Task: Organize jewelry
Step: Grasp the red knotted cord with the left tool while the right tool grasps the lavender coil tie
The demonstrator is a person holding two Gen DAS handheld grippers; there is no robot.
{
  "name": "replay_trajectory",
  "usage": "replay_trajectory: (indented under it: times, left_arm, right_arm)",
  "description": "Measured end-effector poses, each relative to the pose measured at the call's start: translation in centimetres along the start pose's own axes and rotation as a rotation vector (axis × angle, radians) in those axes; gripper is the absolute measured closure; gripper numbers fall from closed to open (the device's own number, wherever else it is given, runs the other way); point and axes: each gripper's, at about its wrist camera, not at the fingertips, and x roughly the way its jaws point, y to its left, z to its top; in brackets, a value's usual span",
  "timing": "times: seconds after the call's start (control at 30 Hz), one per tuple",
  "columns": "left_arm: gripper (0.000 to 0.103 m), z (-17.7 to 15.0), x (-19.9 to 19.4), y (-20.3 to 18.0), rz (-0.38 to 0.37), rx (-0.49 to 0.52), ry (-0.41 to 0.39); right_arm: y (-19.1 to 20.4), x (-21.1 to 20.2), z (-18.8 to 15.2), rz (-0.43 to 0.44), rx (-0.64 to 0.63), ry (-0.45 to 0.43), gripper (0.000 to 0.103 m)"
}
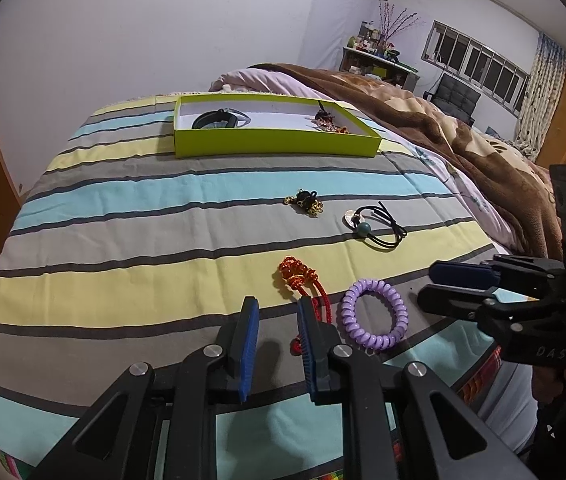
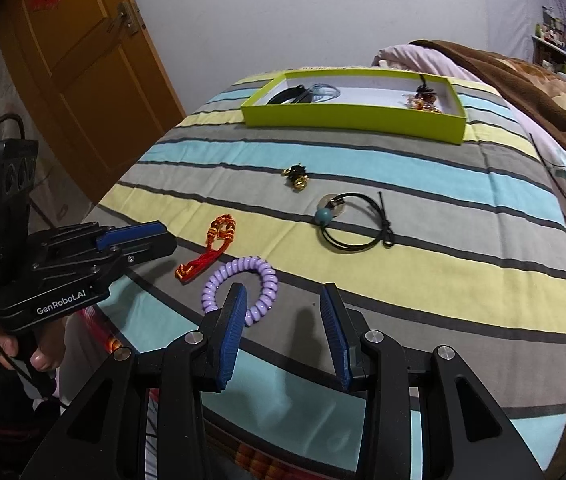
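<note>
Both jaws stand spread, holding nothing: the left gripper [image 1: 277, 312] beside the red cord [image 1: 301, 280], the right gripper [image 2: 283, 300] by the purple coil [image 2: 243, 284]. On the bed [image 1: 123, 208], the green box [image 1: 275, 142] holds a black band [image 1: 219, 119] and a beaded tangle [image 1: 329, 122].

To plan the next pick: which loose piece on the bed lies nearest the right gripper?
The purple coil bracelet, beside the right gripper; the others lie farther.
</note>
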Motion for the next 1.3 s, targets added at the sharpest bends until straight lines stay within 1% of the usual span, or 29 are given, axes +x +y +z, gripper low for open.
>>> replay_trajectory:
  times: [0.17, 0.33, 0.37, 0.4, 0.43, 0.5, 0.7, 0.77, 0.83, 0.93, 1.0, 1.13, 1.2, 1.3]
  left_arm:
    - [0.084, 0.1, 0.2, 0.3, -0.002, -0.008, 0.001]
    - [0.084, 0.2, 0.9, 0.4, -0.012, -0.016, 0.012]
    - [0.084, 0.2, 1.0, 0.4, -0.016, -0.016, 0.014]
    - [0.084, 0.3, 1.2, 0.3, -0.019, -0.015, 0.016]
    - [0.084, 0.3, 1.3, 0.2, -0.022, -0.013, 0.016]
    - [0.084, 0.5, 1.5, -0.1, -0.031, -0.009, 0.017]
    - [0.083, 1.1, 2.3, -0.7, -0.05, -0.004, 0.029]
    - [0.075, 1.2, 2.4, -1.0, -0.058, -0.001, 0.034]
    - [0.07, 1.2, 2.6, -1.3, -0.063, 0.004, 0.038]
    - [0.07, 1.0, 3.0, -1.8, -0.067, 0.021, 0.054]
    - [0.07, 0.9, 3.4, -2.1, -0.057, 0.025, 0.069]
    - [0.07, 0.8, 3.7, -2.7, -0.019, 0.057, 0.069]
    - [0.07, 0.6, 3.8, -3.4, 0.019, 0.099, 0.068]
    - [0.073, 0.3, 3.8, -4.4, 0.087, 0.164, 0.064]
  right_arm:
    - [0.7, 1.4, 0.2, -0.005, -0.026, 0.031, 0.068]
    - [1.4, 2.6, 0.3, -0.037, -0.064, 0.054, 0.071]
    - [1.6, 2.6, 0.3, -0.047, -0.076, 0.054, 0.074]
    - [1.7, 2.7, 0.3, -0.058, -0.086, 0.055, 0.079]
    - [1.9, 2.8, 0.3, -0.074, -0.103, 0.058, 0.08]
    - [2.1, 2.8, 0.3, -0.097, -0.126, 0.059, 0.091]
    - [1.5, 2.5, 0.1, -0.118, -0.126, 0.05, 0.093]
    - [1.1, 2.3, 0.0, -0.125, -0.116, 0.046, 0.093]
    - [0.5, 2.1, -0.1, -0.135, -0.104, 0.043, 0.093]
    - [-0.2, 1.7, -0.1, -0.133, -0.086, 0.038, 0.094]
    - [-0.4, 1.5, -0.2, -0.144, -0.082, 0.034, 0.094]
    - [-1.1, 1.3, -0.4, -0.151, -0.064, 0.03, 0.094]
    - [-1.3, 1.2, -0.4, -0.152, -0.057, 0.027, 0.094]
    - [-1.5, 1.1, -0.4, -0.151, -0.052, 0.024, 0.094]
